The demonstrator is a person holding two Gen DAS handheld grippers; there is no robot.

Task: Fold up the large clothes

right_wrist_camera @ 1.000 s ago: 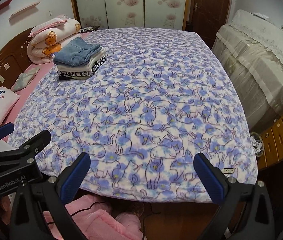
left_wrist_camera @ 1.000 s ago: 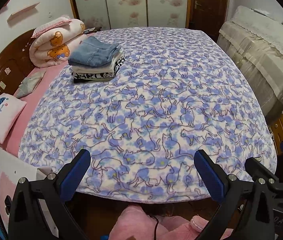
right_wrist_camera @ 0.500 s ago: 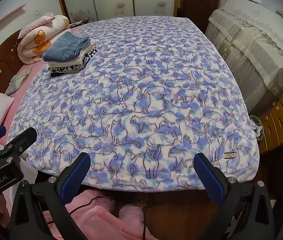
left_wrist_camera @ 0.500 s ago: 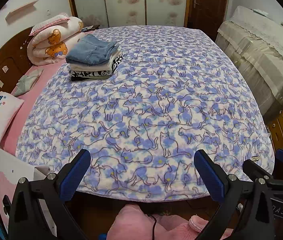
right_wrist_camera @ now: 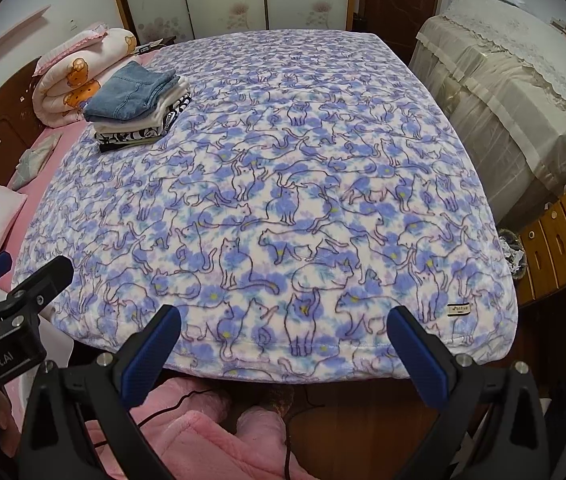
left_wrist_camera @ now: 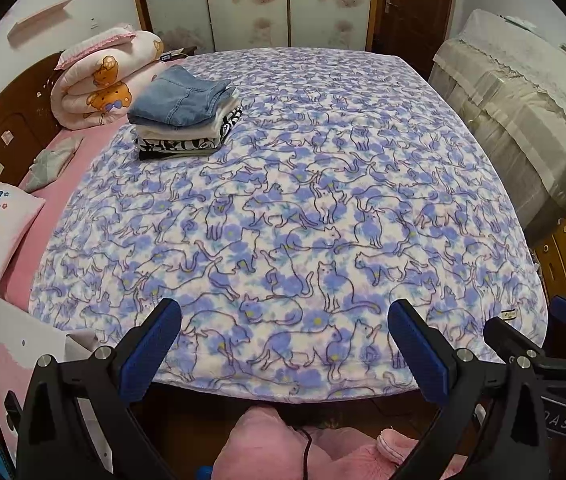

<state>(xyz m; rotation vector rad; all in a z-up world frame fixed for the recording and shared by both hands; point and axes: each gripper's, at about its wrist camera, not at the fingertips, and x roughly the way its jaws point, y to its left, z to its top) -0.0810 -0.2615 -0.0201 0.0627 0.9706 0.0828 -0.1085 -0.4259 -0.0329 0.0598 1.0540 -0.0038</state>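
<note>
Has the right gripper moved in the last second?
Yes. The right gripper has gone forward and tilted down: in its view the blanket's near edge sits lower and the clothes stack has shifted right.

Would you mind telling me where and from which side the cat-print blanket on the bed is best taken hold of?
I would grip the cat-print blanket along its near hem, at the two near corners, coming in from the foot of the bed. That edge hangs free over the mattress, just ahead of the left gripper and the right gripper, both with jaws wide open. The stack of folded clothes weighs down the far left part.
</note>
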